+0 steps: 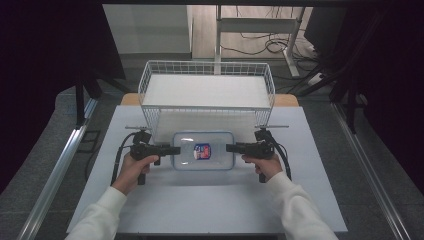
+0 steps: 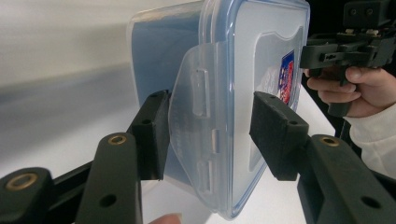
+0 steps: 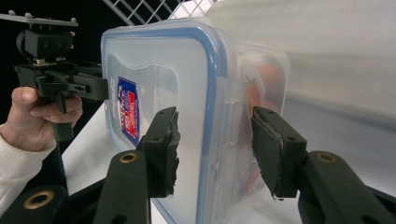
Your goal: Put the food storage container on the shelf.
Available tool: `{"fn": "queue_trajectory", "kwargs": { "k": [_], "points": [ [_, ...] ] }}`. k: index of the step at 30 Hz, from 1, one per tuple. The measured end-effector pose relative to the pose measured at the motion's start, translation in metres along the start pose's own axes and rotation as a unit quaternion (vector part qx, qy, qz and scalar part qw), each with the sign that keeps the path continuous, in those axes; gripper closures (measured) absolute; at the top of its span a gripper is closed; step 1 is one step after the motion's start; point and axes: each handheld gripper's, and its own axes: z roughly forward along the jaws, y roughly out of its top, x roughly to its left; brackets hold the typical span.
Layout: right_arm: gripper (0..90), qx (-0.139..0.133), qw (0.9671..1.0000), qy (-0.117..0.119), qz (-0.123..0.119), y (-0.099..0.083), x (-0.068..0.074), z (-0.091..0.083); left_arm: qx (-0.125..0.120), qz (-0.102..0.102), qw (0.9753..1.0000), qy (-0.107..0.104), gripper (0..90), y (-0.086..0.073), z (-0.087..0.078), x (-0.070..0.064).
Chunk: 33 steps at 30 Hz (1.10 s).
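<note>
you wear white long sleeves that end at the wrists. your left gripper and right gripper are matte black, pistol-shaped, each with a black cable looping off the back. the jaw arms carry brass-ringed holes and small screw holes, and end in blocky black pads, worn at the edges.

The box is clear plastic with a blue-rimmed lid and a red-and-blue label (something orange shows inside). Both grippers are black, the basket white wire, the sleeves white.
</note>
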Motion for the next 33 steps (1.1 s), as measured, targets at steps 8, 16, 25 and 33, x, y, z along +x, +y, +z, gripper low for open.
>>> {"fn": "queue_trajectory", "kwargs": {
  "k": [8,16,25,33],
  "points": [
    [51.5,-0.011,0.9999,-0.01,0.001,0.014,-0.02,0.009,0.004,0.012,0.9999,-0.009,49.6,0.018,0.017,0.019],
    [51.2,-0.014,0.9997,-0.019,0.01,0.017,-0.029,0.016,0.0,-0.004,0.9999,-0.01,49.6,0.022,0.025,0.033],
    [51.2,-0.019,0.9991,-0.034,0.017,0.018,-0.033,0.022,-0.01,-0.023,0.9996,-0.014,49.5,0.022,0.028,0.04],
    [50.6,-0.039,0.997,-0.035,0.057,0.016,-0.038,0.026,-0.031,-0.048,0.9983,-0.014,48.8,0.022,0.032,0.047]
  ]
}}
